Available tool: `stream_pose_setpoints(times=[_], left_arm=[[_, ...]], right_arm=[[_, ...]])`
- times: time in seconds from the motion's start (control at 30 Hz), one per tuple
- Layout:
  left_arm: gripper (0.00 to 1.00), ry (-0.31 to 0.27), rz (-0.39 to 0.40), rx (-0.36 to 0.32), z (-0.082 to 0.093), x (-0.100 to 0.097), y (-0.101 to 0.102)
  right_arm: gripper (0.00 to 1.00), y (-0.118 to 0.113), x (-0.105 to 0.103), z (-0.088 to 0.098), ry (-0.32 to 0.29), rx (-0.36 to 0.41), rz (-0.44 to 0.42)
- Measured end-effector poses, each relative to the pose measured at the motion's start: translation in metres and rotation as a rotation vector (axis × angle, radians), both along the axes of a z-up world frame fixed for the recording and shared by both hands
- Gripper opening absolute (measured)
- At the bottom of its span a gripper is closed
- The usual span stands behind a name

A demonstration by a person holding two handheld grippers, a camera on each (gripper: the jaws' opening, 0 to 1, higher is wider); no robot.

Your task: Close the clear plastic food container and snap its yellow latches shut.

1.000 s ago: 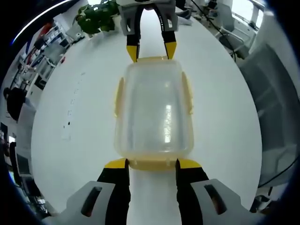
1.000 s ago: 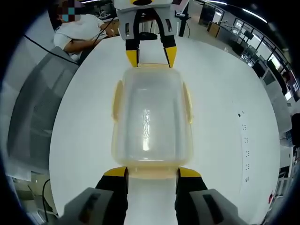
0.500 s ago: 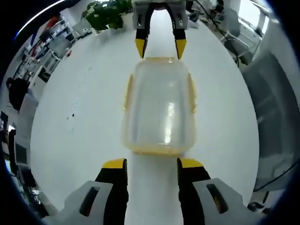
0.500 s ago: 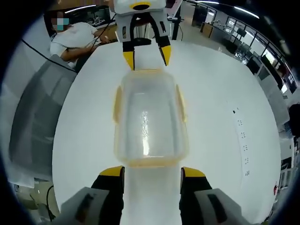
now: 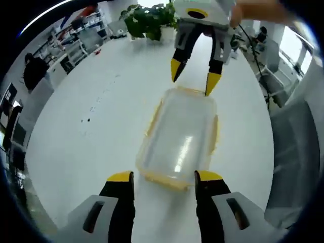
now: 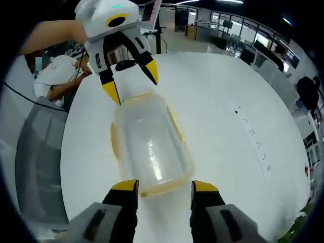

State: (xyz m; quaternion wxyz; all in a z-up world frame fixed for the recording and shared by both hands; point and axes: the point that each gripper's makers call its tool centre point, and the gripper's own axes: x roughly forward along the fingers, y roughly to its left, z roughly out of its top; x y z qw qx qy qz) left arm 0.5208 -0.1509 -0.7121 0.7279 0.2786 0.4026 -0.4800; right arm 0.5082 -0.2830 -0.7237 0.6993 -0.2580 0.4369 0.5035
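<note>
both grippers are backing away from the clear plastic food container (image 5: 179, 135). a second ago the left gripper (image 5: 164, 178) had its yellow tips against the near end latch; now a strip of white table (image 5: 81, 131) is showing between them in the left gripper view. the right gripper (image 6: 159, 188) is likewise drawing off its end. each gripper is also lifting and swinging aside, so the container (image 6: 148, 145) is now lying askew in both views.

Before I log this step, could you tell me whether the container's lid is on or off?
On: the lid sits flat over the clear container, yellow latches lying along its sides.
</note>
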Motion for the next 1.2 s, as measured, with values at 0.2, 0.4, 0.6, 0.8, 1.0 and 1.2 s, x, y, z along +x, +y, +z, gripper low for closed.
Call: stream_pose_setpoints(times=[0.2,0.4,0.6,0.8,1.0,1.2], left_arm=[[0.46,-0.021,0.127,-0.029,0.004,0.007,0.001],[0.45,0.024,0.264,-0.091,0.003,0.01,0.001],[0.46,0.091,0.421,-0.219,0.002,0.01,-0.005],[0.49,0.103,0.487,-0.234,-0.007,0.006,-0.003],[0.51,0.105,0.564,-0.262,-0.011,0.008,0.006],[0.5,0.142,0.606,-0.267,-0.022,-0.001,0.008]], right_arm=[[0.38,-0.001,0.001,-0.002,0.027,0.038,-0.128],[0.38,-0.004,0.004,-0.001,0.028,0.057,-0.213],[0.37,0.001,0.012,0.009,0.011,0.127,-0.352],[0.38,0.002,0.013,0.005,0.022,0.145,-0.467],[0.4,0.002,0.008,0.0,0.031,0.172,-0.518],[0.41,0.002,0.009,-0.003,0.049,0.21,-0.591]])
